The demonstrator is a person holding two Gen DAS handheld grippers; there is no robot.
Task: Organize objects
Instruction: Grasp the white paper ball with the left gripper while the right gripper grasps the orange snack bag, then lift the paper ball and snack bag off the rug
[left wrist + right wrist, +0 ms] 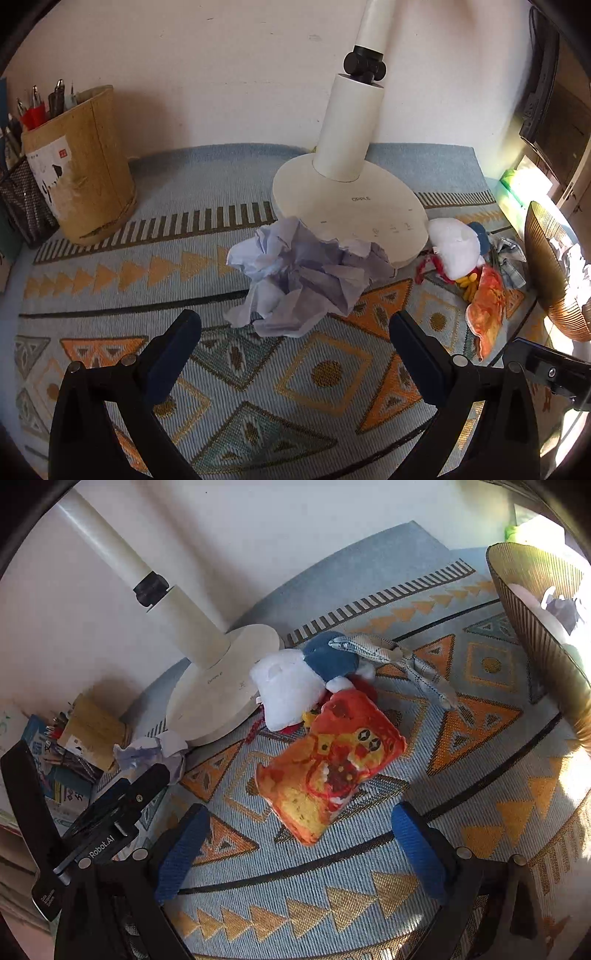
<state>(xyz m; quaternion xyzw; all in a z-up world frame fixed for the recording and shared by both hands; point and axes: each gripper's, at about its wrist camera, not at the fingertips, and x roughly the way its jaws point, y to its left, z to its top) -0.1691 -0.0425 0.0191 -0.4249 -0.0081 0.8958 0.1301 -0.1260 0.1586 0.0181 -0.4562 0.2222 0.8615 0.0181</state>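
Left gripper [295, 328]: jaws spread wide, nothing between them, two dark padded fingers.
Crumpled paper [303, 277]: one pale lilac wad, just ahead of the left fingers, touching the lamp base [351, 206].
Right gripper [299, 830]: jaws wide apart, empty, two ribbed blue pads.
Snack bag [332, 764]: one, glossy orange-red, creased, flat on the mat just ahead.
Plush toy [295, 686]: one, soft white and blue, behind the bag.
Woven mat [461, 812]: one, geometric triangles.
Ribbed basket [532, 627]: one, far right.
Pen holder [85, 166]: one tan cylinder.
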